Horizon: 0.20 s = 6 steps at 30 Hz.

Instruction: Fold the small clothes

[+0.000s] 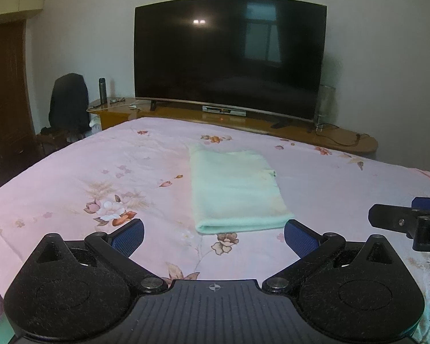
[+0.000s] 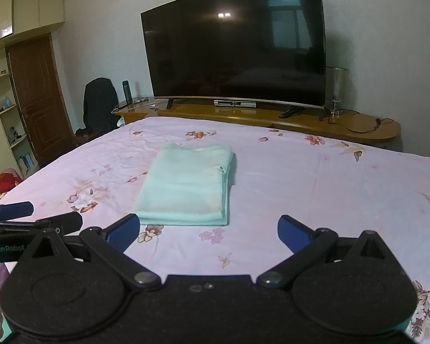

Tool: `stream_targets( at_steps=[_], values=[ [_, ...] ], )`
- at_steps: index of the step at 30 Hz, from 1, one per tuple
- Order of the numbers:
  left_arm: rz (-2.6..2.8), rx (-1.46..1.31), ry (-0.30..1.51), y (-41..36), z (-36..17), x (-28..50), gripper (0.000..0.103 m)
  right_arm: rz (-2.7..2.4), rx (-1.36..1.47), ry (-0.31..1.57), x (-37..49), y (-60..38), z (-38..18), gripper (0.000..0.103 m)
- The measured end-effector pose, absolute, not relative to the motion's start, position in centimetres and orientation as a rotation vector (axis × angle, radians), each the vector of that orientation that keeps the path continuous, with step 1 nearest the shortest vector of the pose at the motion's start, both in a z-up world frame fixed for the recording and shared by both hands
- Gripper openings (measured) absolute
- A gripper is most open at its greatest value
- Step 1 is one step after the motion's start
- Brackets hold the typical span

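Two spread claws, left claw [image 1: 214, 236] and right claw [image 2: 208, 233], flank the folded green cloth [image 1: 235, 190].

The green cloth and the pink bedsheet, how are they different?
The green cloth is plain mint with no pattern; the pink bedsheet has flowers printed across it. The cloth is folded into a small, thick rectangle with stacked layers showing at its near edge; the bedsheet is spread out in one wide layer. The cloth lies on top, and the bedsheet is underneath, covering the bed. Both are soft fabric, lying flat, and neither open gripper touches them.
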<state>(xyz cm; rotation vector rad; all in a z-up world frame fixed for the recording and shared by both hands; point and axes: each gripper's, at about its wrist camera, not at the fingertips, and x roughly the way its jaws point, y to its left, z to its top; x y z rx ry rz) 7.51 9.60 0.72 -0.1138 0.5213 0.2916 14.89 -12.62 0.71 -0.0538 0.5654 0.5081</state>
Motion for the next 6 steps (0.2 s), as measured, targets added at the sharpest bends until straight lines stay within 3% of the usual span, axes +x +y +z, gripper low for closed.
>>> stream_targets(
  at_steps=[6],
  values=[
    [0.273, -0.107, 0.519, 9.84, 0.74, 7.21, 0.103, 0.52, -0.055, 0.564, 15.03, -12.91, 0.57, 0.103]
  ],
)
